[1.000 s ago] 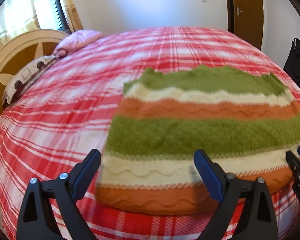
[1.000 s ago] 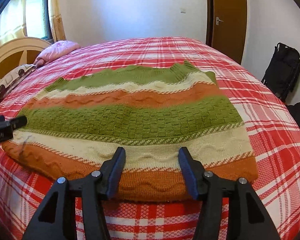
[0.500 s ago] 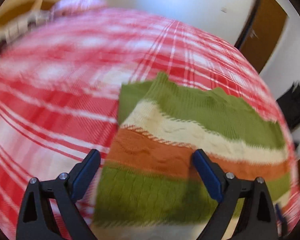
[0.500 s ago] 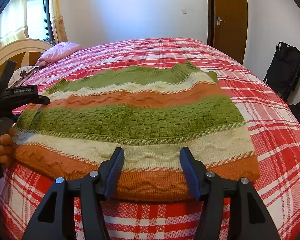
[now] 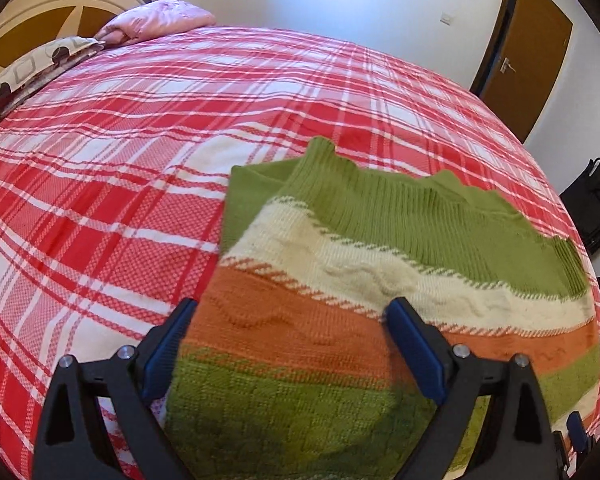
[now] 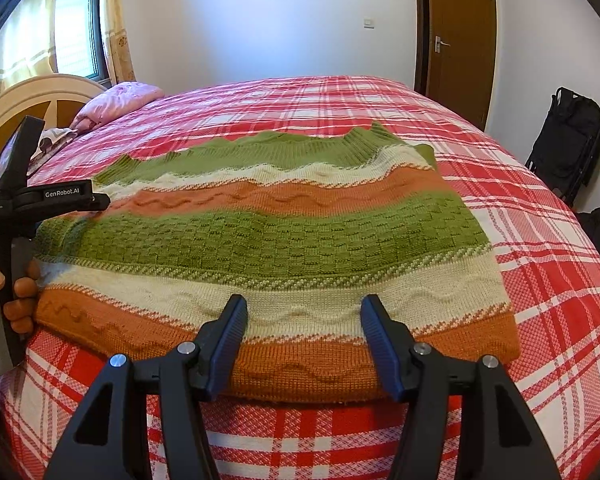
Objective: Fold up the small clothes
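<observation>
Presently both tongs stand spread, pinching nothing. Left gripper (image 5: 292, 344) hovers over the left side of the striped green, cream and orange knitted sweater (image 6: 268, 240); right gripper (image 6: 302, 344) sits at its near orange hem. Garment lies flat on the red-and-white plaid bedspread (image 5: 120, 160), 1 green corner tucked under. Risk: thick, stretchy knit could bunch if only 1 layer is caught.

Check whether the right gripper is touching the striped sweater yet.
Cannot tell. In the right wrist view the right gripper is open over the striped sweater's near orange hem, but neither contact nor gap shows plainly.
</observation>
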Action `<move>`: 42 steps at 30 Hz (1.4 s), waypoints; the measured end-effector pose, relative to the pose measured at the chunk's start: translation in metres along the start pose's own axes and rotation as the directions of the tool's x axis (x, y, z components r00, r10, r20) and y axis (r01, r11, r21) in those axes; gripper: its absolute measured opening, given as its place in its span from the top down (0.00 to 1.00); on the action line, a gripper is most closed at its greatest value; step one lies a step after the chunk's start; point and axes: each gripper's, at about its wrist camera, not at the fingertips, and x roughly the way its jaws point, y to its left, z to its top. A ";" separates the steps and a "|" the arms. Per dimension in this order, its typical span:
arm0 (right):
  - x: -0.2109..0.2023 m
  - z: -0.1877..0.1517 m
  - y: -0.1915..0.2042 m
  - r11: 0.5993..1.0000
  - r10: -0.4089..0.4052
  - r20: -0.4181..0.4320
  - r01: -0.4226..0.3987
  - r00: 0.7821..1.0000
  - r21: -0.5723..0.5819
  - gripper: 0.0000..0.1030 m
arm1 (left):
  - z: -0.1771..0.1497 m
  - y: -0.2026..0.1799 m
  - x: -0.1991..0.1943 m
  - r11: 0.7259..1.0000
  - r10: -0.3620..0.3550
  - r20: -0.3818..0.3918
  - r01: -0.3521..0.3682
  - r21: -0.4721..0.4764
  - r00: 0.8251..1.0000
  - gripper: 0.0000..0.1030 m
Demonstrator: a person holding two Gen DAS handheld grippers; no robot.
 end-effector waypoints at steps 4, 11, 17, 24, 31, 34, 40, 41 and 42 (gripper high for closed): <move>0.001 0.000 0.001 1.000 -0.003 -0.005 0.003 1.000 -0.004 0.41 | 0.002 0.002 0.001 1.000 0.001 0.005 -0.001 0.001 1.000 0.06; -0.013 0.026 0.018 0.999 0.033 0.036 -0.031 0.999 -0.038 0.57 | 0.002 0.001 0.001 1.000 0.000 0.013 0.000 0.000 1.000 0.06; 0.013 0.079 0.065 0.989 0.095 0.050 -0.088 0.994 -0.114 0.81 | 0.001 0.001 0.001 1.000 0.000 0.016 0.000 -0.001 1.000 0.06; 0.084 0.083 0.097 0.990 0.105 -0.065 -0.110 0.992 -0.086 0.81 | 0.001 0.001 0.001 1.000 0.007 0.018 -0.007 -0.001 1.000 0.06; 0.085 0.080 0.088 0.988 0.145 -0.058 -0.148 0.988 -0.051 0.80 | 0.001 -0.001 0.000 1.000 0.020 0.019 -0.020 0.006 1.000 0.06; 0.085 0.079 0.089 0.988 0.140 -0.054 -0.143 0.989 -0.056 0.80 | 0.001 -0.003 0.000 1.000 0.022 0.024 -0.022 0.017 0.999 0.09; 0.086 0.080 0.088 0.988 0.145 -0.049 -0.148 0.988 -0.055 0.80 | -0.002 -0.012 -0.009 0.997 -0.033 0.031 0.031 0.070 0.999 0.40; 0.086 0.080 0.087 0.987 0.150 -0.049 -0.152 0.987 -0.050 0.80 | -0.001 -0.009 -0.008 0.997 -0.052 0.023 0.051 0.054 0.998 0.40; 0.086 0.080 0.086 0.986 0.157 -0.048 -0.159 0.986 -0.044 0.80 | 0.000 0.001 -0.007 0.995 -0.099 0.010 0.099 0.008 0.995 0.41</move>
